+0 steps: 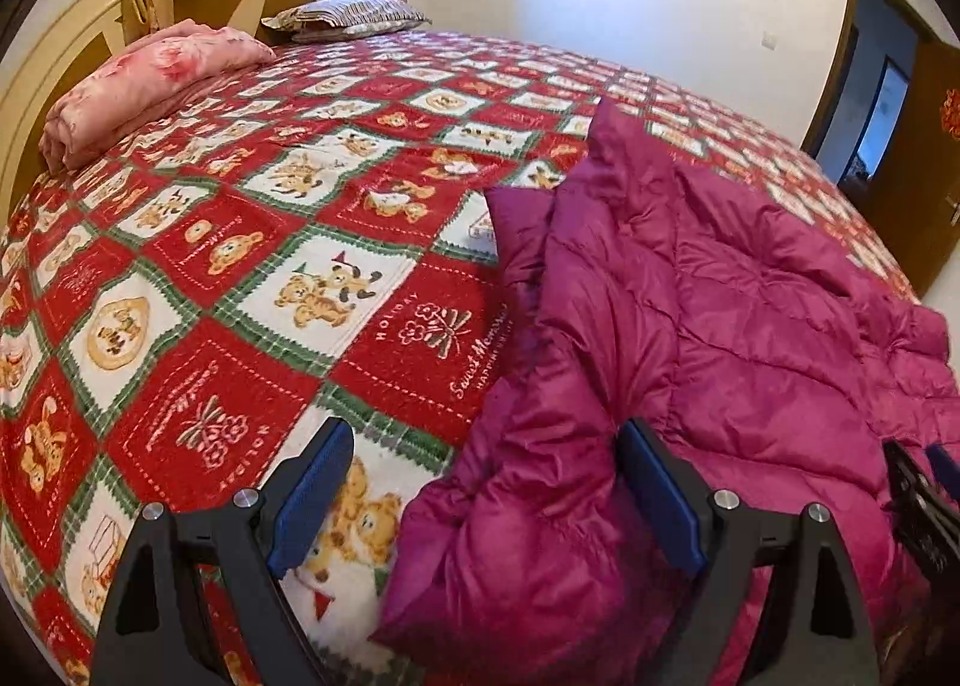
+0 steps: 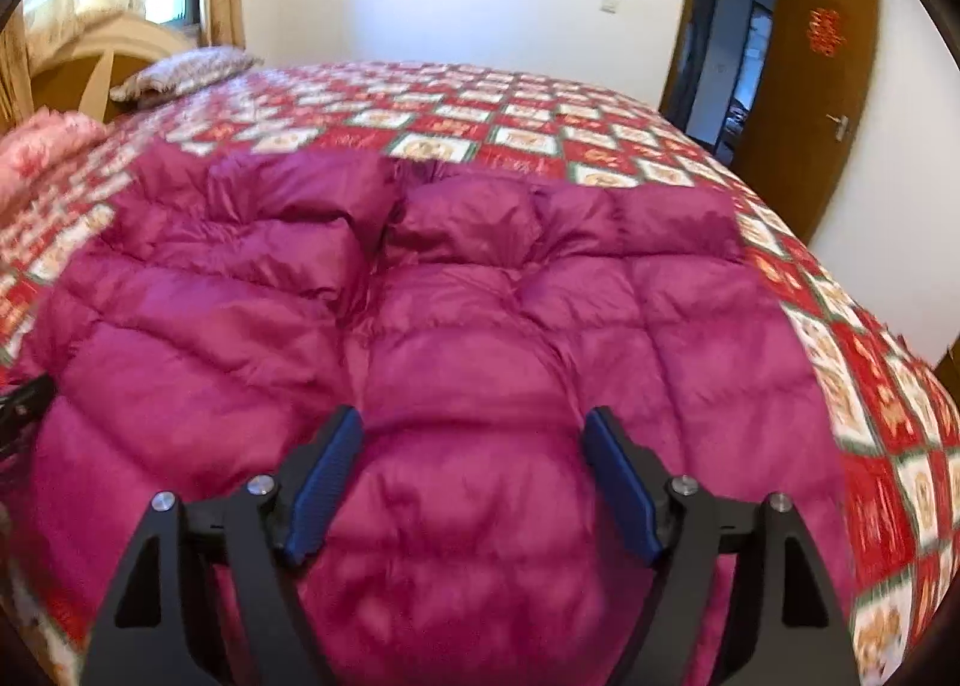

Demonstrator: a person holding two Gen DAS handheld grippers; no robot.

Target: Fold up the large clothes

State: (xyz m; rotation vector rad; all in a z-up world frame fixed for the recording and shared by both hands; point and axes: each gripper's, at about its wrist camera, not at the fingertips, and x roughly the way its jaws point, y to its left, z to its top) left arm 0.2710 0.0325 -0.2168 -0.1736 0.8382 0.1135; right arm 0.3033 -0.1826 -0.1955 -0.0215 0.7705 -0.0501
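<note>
In the left wrist view, the left gripper [image 1: 486,482] has its jaws spread wide, released, with nothing clamped between them. Its right finger [image 1: 660,497] touches the near left edge of the magenta down jacket [image 1: 690,326], and a bunched fold lies between the fingers. Only this view shows the wide free bedspread [image 1: 270,242] on the left, the folded pink blanket [image 1: 150,80] and the pillow [image 1: 354,14] far by the headboard.

In the right wrist view, the right gripper [image 2: 474,482] is also released, above the jacket [image 2: 450,326]. Here the whole puffy quilted jacket lies spread flat on the bed, with its two far top parts meeting at the middle. Free bedspread [image 2: 870,386] shows on the right and far side, and an open door [image 2: 804,104] stands beyond it.
</note>
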